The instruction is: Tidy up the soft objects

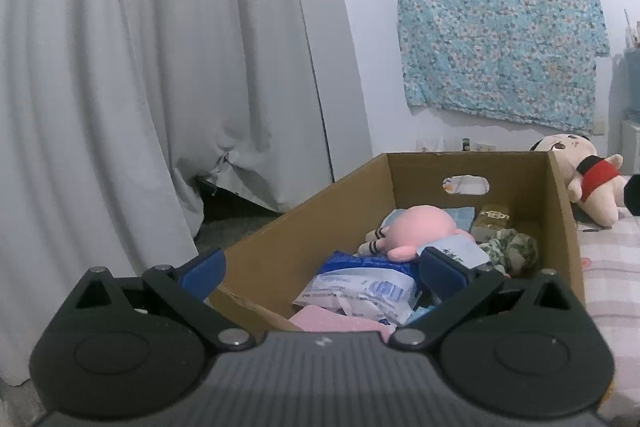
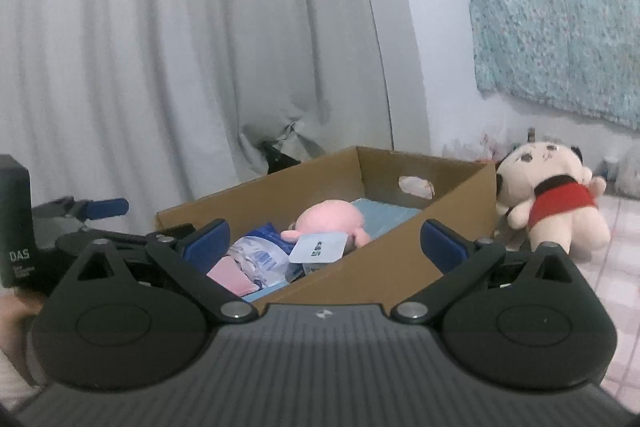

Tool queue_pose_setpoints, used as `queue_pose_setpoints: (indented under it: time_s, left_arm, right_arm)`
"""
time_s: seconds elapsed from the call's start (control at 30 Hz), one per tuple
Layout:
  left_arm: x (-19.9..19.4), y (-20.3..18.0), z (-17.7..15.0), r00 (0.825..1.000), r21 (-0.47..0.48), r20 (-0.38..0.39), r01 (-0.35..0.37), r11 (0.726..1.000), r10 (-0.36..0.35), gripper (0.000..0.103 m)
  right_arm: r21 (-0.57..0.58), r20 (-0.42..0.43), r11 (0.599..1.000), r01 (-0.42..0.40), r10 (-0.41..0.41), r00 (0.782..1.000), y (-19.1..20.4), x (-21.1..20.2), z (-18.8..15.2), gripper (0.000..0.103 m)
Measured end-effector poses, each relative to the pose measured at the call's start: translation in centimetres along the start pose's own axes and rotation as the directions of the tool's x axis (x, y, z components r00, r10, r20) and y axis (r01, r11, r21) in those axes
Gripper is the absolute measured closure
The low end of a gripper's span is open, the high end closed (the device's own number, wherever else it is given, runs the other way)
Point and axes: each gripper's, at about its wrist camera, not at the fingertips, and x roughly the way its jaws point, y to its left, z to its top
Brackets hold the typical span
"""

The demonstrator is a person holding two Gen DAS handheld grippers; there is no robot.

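left tongs: spread wide, empty, hovering over the near end of the box.
right tongs: spread wide, empty, just outside the box's near right wall.
box: open brown cardboard box on the pink checked bed; its far wall has a handle slot.
contents: flat pink pad at the near end, white-blue plastic packs beyond it, round pink plush toy mid-box, camouflage cloth bundle against the right wall.
target: cream plush doll in red top lies on the bed outside the box's far right corner, touching or just beside it.
step, judged: fetch the doll with the right tongs; grip the torso, lift clear of the wall, drop into the far end.
risk: a limb grab would let it dangle and snag the rim.
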Motion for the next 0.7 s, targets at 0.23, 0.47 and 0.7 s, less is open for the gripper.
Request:
queue_pose_setpoints:
  time_s: [0.23,0.47,0.7]
  left_arm:
    - [0.3,0.3,0.0,1.000,0.002,-0.020,0.001,1.000,-0.001,0.000]
    - [0.5,-0.3,-0.1,0.999,0.053,-0.039,-0.015,0.998,0.017,0.000]
    - [0.2,-1.3,-0.3,1.000,0.113,-0.013,-0.018,0.993,0.019,0.000]
  right_arm:
    - [0.020,-0.008,0.999,-0.045,0.045,0.999,0.1,-0.2,0.1,0.001]
    - [0.065,-0.007,0.996,-0.063,0.064,0.998,-0.3,-0.2,0.0,0.001]
    - [0.054,-0.012,0.998,-0.045,0.046,0.999,-0.1,-0.2,-0.2,0.001]
